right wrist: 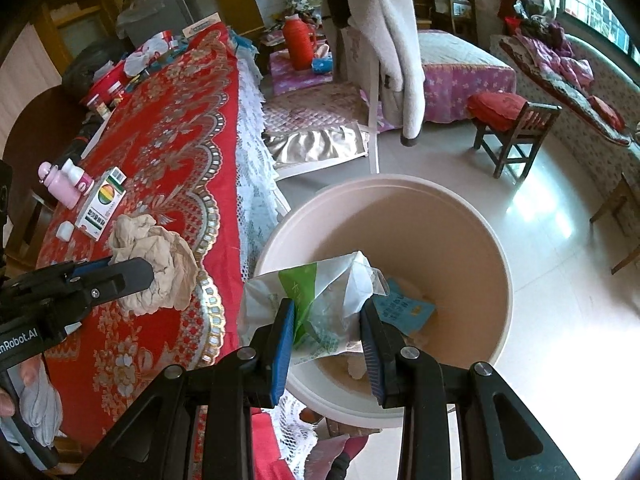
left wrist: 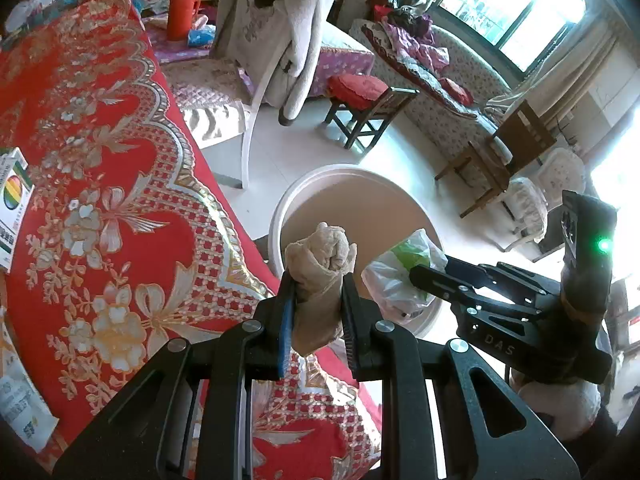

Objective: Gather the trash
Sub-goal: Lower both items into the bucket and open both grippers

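The crumpled brown paper point(left wrist: 320, 276) sits clamped between the fingers of the left gripper point(left wrist: 316, 308), held above the edge of the table point(left wrist: 120, 200) with its red cloth, beside the bin but not yet over it. The plastic bag point(right wrist: 320, 304), white with a green patch, is pinched by the right gripper point(right wrist: 328, 328), whose jaws are closed on a fold of it, and it hangs over the near rim of the round bin point(right wrist: 460, 208) on the floor. A blue packet point(right wrist: 404, 308) and some pale scraps already lie inside.

The bag looks the likelier thing to go astray: it is light and hangs partly over the rim, so if let go here it could drape on the edge or slide down outside. The paper, released where it is, would probably land on the table or the floor. A small box point(right wrist: 105, 204) and two bottles point(right wrist: 66, 184) stand on the table well behind the paper.
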Demonstrator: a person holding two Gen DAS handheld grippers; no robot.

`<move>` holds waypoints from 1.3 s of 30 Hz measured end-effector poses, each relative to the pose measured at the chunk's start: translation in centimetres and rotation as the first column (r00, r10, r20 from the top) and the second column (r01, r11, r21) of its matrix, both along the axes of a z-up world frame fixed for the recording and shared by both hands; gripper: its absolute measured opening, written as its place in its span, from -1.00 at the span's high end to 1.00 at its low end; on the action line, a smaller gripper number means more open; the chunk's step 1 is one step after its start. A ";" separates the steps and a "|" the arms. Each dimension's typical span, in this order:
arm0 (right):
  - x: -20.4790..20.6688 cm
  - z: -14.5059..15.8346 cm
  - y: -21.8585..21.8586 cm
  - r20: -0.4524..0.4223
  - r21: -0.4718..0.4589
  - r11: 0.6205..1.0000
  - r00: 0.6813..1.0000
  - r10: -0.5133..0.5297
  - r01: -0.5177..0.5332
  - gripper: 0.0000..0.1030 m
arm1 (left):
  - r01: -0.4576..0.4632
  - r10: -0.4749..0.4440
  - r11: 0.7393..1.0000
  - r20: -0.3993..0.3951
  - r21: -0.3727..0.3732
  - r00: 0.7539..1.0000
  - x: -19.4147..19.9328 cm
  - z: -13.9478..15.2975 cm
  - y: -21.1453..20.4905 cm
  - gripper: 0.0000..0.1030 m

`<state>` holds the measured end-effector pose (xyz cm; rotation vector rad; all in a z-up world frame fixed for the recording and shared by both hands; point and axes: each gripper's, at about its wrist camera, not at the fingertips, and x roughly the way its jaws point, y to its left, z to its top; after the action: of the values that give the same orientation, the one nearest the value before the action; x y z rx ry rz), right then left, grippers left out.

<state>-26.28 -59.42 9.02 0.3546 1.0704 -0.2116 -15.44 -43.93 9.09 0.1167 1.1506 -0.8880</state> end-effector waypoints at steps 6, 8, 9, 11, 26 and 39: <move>-0.3 -0.4 -0.7 -0.008 0.002 1.000 1.000 -0.021 0.021 0.40 | 0.008 -0.008 1.000 -0.014 0.003 1.000 0.3 -0.6 -0.8 0.63; -0.4 -0.4 -0.9 -0.008 0.003 1.000 1.000 -0.025 0.025 0.40 | 0.011 -0.011 1.000 -0.018 0.005 1.000 0.4 -0.7 -1.2 0.64; -0.4 -0.4 -1.1 -0.009 0.002 1.000 1.000 -0.028 0.028 0.40 | 0.013 -0.013 1.000 -0.020 0.007 1.000 0.4 -0.8 -1.4 0.64; -0.5 -0.6 -1.5 -0.013 0.004 0.999 0.999 -0.037 0.037 0.40 | 0.017 -0.017 1.000 -0.028 0.007 0.999 0.5 -1.1 -1.9 0.64; -1.4 -1.9 -4.1 -0.041 0.027 0.996 0.995 -0.086 0.087 0.40 | 0.033 -0.031 0.999 -0.088 0.018 0.996 1.1 -3.1 -5.1 0.64; -1.5 -3.0 -4.9 -0.071 0.041 0.995 0.994 -0.088 0.091 0.40 | 0.039 -0.036 0.999 -0.097 0.031 0.995 0.9 -4.1 -6.8 0.64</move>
<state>-27.73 -64.32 6.03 0.4382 1.1295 -0.2823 -14.52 -50.68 5.00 0.1236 1.2568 -0.9167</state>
